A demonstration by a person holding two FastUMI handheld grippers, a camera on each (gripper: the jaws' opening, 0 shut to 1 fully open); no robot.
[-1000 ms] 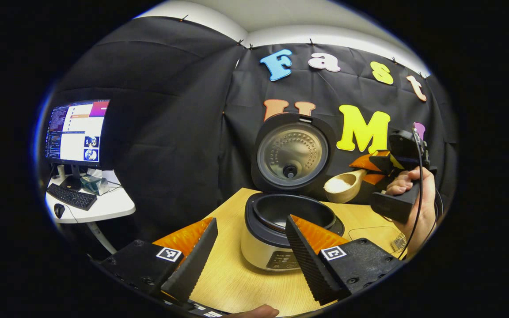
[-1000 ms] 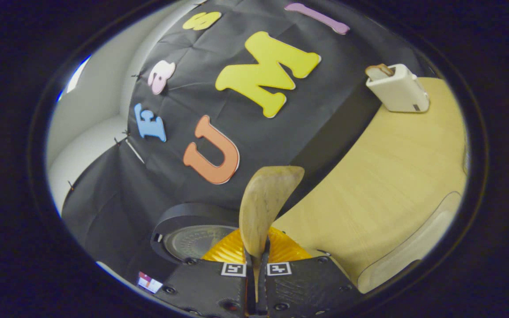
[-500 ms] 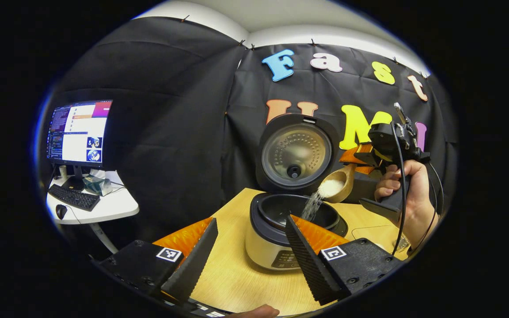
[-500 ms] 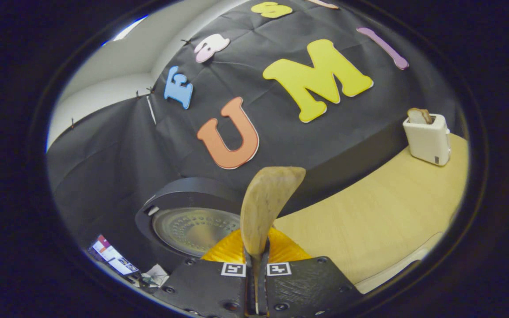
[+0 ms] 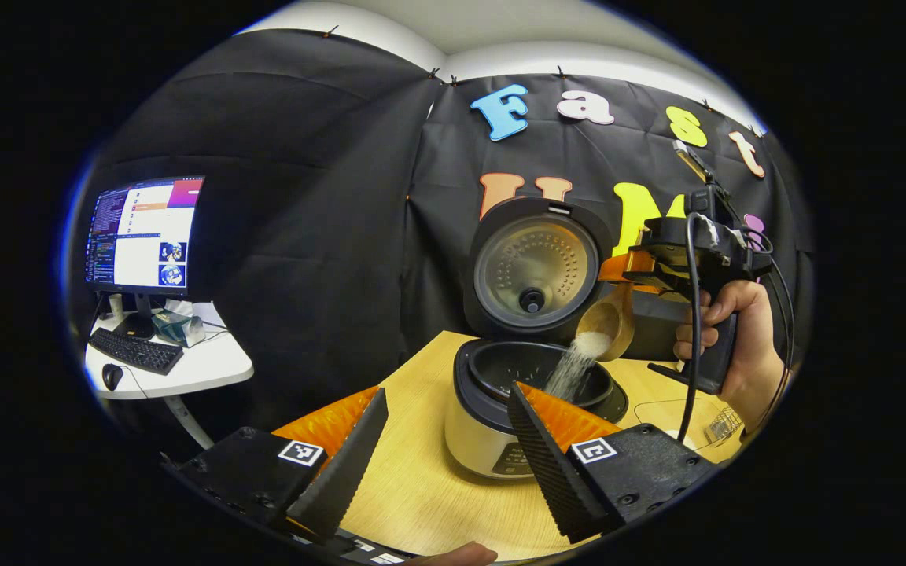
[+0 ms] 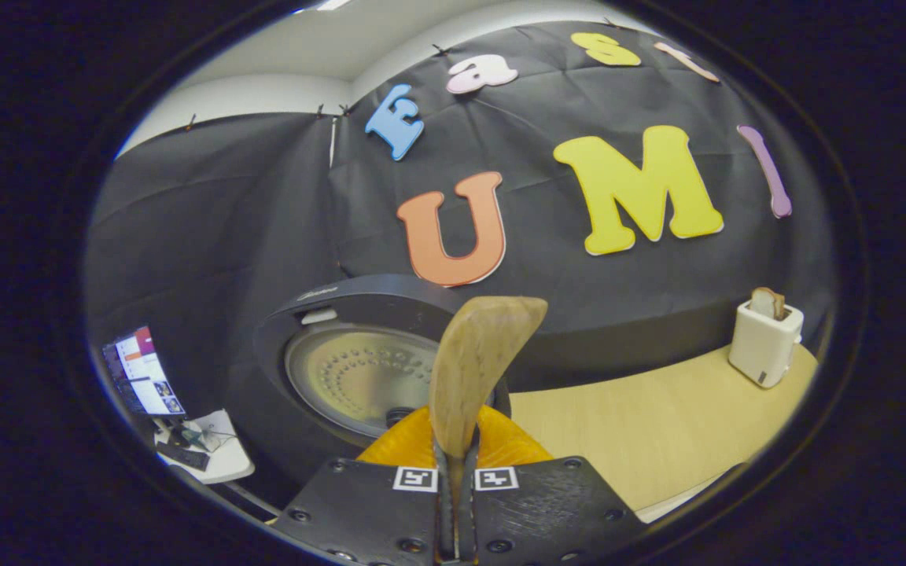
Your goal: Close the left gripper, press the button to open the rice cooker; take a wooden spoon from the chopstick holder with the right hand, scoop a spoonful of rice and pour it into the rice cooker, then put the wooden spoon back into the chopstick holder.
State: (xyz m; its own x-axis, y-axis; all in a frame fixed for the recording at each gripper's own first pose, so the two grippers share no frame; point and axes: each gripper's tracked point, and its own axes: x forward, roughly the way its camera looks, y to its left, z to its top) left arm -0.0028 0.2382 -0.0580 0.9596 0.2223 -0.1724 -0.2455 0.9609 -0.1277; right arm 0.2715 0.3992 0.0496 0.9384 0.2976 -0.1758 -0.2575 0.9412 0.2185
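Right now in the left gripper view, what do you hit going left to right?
monitor → left gripper → rice cooker → wooden spoon pouring rice → right gripper → hand

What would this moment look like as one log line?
step: pouring | spoon: tipped, rice falling | cooker: open | left gripper: open, idle

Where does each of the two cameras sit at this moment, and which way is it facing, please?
Left gripper view: rides the open left claw, facing the open rice cooker; a hand tips the wooden spoon, pouring rice.
Right gripper view: rides the right claw, shut on the spoon, facing the wall and toaster.
Shared: cooker lid, spoon.
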